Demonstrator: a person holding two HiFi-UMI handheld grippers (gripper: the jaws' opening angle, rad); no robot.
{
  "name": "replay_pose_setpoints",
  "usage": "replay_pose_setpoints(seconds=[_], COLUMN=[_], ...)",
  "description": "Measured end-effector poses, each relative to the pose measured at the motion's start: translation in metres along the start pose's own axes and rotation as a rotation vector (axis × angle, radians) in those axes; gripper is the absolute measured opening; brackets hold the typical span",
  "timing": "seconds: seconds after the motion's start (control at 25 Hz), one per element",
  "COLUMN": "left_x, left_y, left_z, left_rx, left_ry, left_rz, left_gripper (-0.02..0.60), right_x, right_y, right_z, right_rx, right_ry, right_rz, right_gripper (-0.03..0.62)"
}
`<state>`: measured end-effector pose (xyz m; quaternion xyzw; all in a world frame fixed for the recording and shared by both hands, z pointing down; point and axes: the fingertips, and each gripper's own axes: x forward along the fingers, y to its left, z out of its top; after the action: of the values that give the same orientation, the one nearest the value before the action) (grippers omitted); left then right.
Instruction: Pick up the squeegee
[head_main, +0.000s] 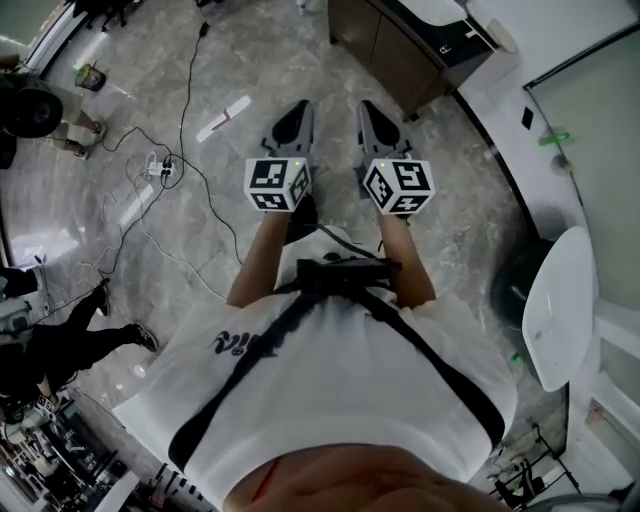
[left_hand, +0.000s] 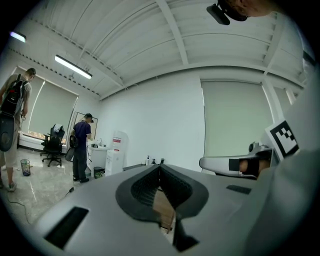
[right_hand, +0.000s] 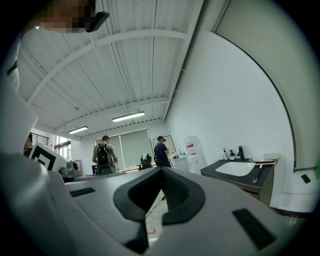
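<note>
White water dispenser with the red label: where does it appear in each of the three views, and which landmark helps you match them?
Head view: not in it.
Left gripper view: the white water dispenser with the red label stands left of centre, against the far wall.
Right gripper view: just right of centre, against the far wall.
Shared landmark: the dark-topped sink cabinet, right of the dispenser in both gripper views and at the top, right of centre, in the head view.

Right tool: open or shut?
Shut. The right tool shows its jaw tips meeting in the right gripper view, nothing held between them.
</note>
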<state>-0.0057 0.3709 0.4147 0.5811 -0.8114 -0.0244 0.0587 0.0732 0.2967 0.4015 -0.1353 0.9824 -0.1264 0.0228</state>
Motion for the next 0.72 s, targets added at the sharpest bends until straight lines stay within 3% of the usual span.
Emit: replay_pose_setpoints(seconds=[0.2,0.48,0.72], left_x=[0.077,0.196,0.263], left_y=[0.036,0.086,0.107], left_z=[0.002,0.044,0.048], left_rx=[-0.014,0.007,-0.005], left_ry=[0.017,-0.015,0.013], left_rz=[-0.07,-0.212,-0.33], left_gripper=[0.009,0.009,0.009], right_x=[0.069,0.178,0.224], right_y=[-0.037,-0.079,-0.11], right_z=[-0.003,0.027,0.04], right_rx=[0.025,0.009,-0.025], right_ry=[0.006,-0.037,-0.049], right_rz=[-0.055,-0.142,-0.262], right_gripper=[0.008,0.008,0.008])
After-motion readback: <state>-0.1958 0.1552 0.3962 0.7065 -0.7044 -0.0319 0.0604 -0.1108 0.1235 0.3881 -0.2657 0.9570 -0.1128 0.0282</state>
